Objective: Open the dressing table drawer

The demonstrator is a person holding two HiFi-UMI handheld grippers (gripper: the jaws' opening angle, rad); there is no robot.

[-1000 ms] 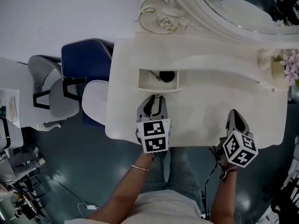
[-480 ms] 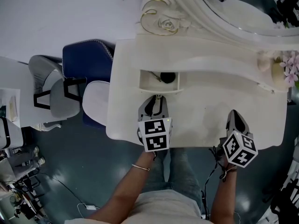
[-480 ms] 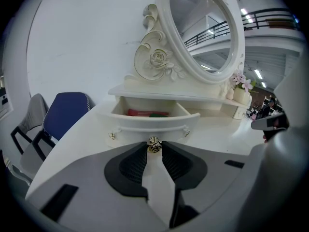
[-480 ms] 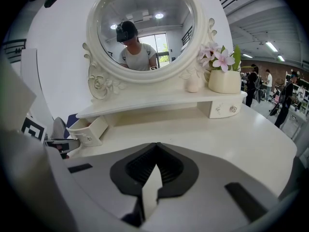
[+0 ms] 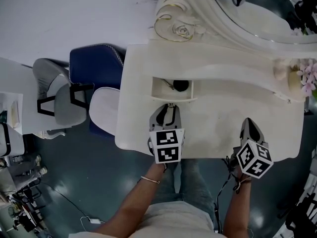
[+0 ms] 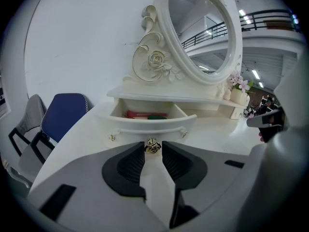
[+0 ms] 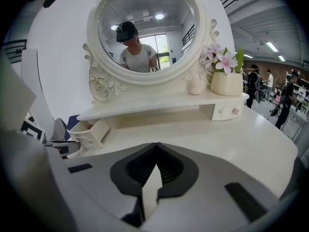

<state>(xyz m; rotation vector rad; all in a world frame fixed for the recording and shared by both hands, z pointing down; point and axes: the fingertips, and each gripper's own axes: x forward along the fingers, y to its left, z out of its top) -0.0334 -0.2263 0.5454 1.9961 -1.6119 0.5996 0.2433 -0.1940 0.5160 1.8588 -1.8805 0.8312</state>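
Note:
The small cream drawer (image 5: 172,89) under the dressing table's shelf stands pulled out. In the left gripper view a red thing (image 6: 137,114) and a green thing lie inside it. My left gripper (image 5: 170,106) is straight in front of the drawer, its jaws closed on the gold knob (image 6: 153,147) of the drawer front (image 6: 149,125). My right gripper (image 5: 246,121) rests over the table's front right, shut with nothing in it, its pads (image 7: 145,166) meeting at the tip. The same drawer (image 7: 91,134) shows far left in the right gripper view.
The oval mirror (image 5: 257,19) and its carved frame rise behind the cream table top (image 5: 218,118). A flower vase (image 7: 226,81) stands on the shelf above a second, closed small drawer (image 7: 227,111). A blue chair (image 5: 94,66) and a grey chair (image 5: 54,100) stand left of the table.
Only the head view has drifted a little. Both grippers and the drawer stand as before.

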